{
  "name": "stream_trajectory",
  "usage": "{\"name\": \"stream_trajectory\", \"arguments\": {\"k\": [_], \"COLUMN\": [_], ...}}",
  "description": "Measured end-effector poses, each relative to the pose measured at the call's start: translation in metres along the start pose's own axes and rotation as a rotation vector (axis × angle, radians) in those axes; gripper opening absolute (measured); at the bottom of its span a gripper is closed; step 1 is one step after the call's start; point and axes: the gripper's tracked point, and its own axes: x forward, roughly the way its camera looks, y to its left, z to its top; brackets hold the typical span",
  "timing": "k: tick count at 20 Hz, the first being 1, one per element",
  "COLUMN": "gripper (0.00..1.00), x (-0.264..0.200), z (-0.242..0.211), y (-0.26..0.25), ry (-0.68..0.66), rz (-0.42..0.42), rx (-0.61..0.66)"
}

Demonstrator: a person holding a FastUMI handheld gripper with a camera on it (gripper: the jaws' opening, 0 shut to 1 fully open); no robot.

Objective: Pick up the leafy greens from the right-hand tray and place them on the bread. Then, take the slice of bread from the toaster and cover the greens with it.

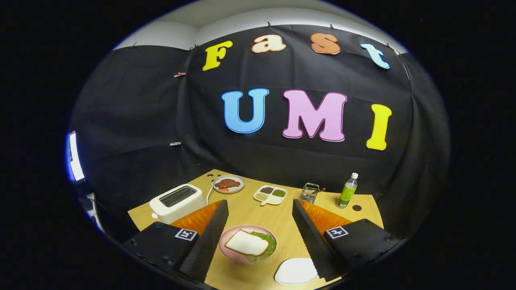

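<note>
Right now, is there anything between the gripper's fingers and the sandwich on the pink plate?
No, nothing visible. The gripper is open, and the round pink plate lies between its fingers, bearing a white bread slice on top of leafy greens. Only bare wooden table surrounds it.

A staged recording booth, not a real kitchen: black cloth (pixel 133 121) is pinned up as walls around a small wooden bench (pixel 258 213) dressed with a toaster (pixel 177 201), food plates (one holds a sandwich (pixel 250 243)) and a bottle (pixel 347 190), with a bright panel light (pixel 74 157) beside it.
</note>
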Motion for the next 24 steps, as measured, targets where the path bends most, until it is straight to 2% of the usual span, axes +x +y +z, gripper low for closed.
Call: {"name": "stream_trajectory", "arguments": {"k": [6, 10, 15, 24], "gripper": [0.98, 0.97, 0.97, 0.97], "x": [-0.011, -0.015, -0.017, -0.021], "z": [-0.015, -0.026, -0.035, -0.04], "y": [0.008, 0.005, 0.003, -0.011], "ry": [0.031, 0.041, 0.053, 0.05], "rz": [0.121, 0.164, 0.183, 0.156], "rx": [-0.065, -0.089, -0.091, -0.088]}}
